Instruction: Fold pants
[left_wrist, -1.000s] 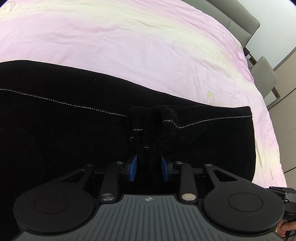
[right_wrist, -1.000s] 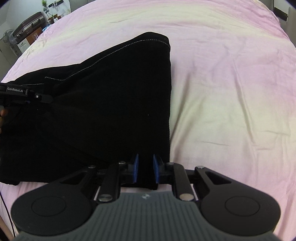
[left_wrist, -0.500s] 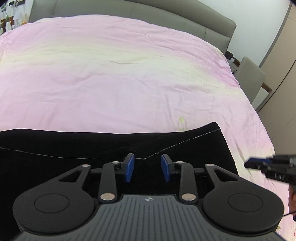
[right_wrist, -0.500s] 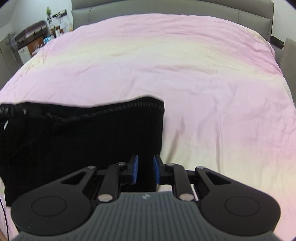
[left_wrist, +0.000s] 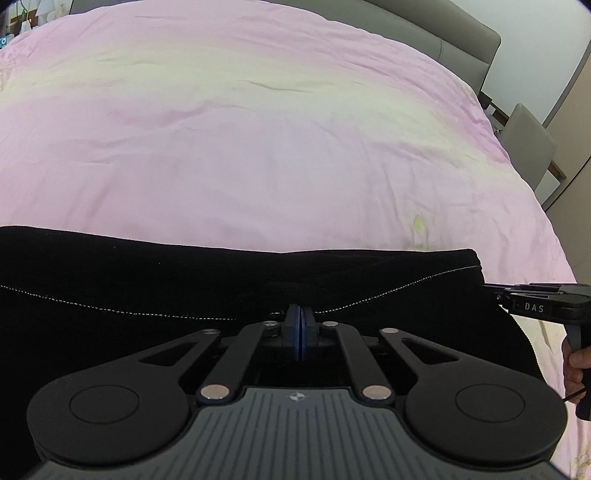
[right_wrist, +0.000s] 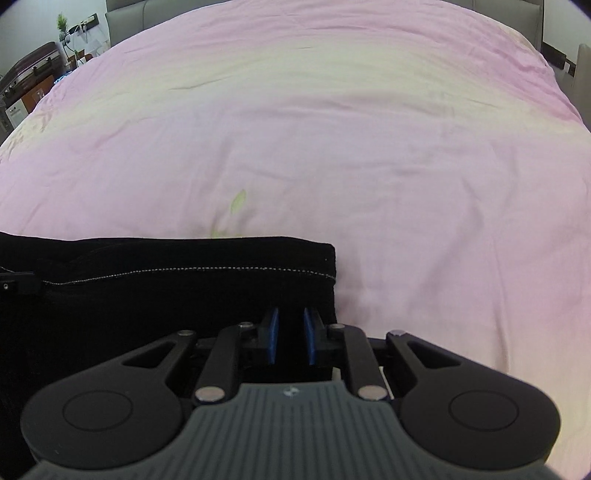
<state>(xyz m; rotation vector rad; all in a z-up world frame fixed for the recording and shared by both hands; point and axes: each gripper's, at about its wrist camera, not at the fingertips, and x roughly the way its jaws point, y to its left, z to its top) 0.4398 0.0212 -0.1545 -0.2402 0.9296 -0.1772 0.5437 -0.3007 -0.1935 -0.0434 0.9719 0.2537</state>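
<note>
You are mid-fold — the left gripper has its jaws pressed together at the pants, though cloth between them cannot be told. The right gripper pinches the corner. Next, carry both edges across evenly over the bed.

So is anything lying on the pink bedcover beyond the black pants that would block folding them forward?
Nothing visible does. The pink bedcover beyond the black pants is bare apart from wrinkles and a small yellowish mark printed or stained on it. Both tongs, left and right, are already at the pants' near edge.
</note>
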